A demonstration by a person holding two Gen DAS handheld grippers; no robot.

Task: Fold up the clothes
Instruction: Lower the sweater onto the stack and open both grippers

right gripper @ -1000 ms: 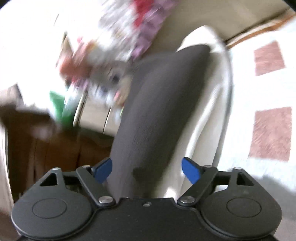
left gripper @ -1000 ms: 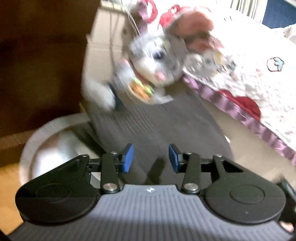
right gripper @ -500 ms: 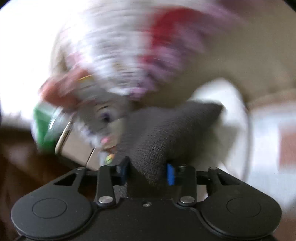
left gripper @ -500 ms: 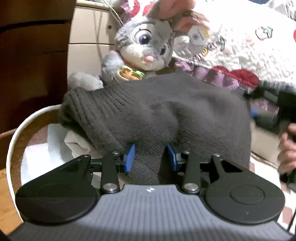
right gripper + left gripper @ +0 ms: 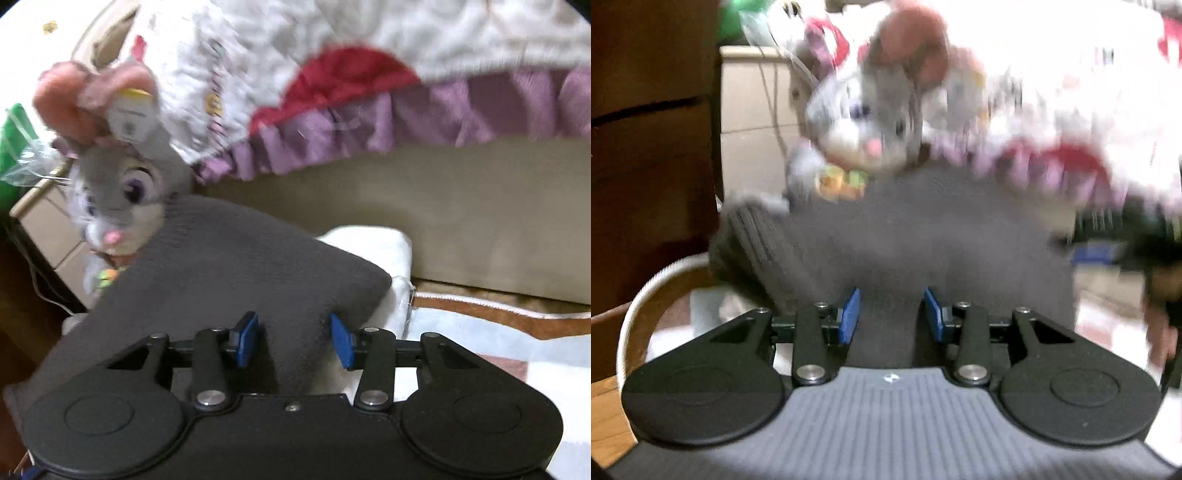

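Sweater (image 5: 229, 273) lifted since earlier, right tool (image 5: 293, 341) opening

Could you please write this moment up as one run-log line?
stage: fold underway | left gripper: clamped on dark grey sweater | right gripper: jaws opening, sweater edge between them | behind: plush rabbit, quilt
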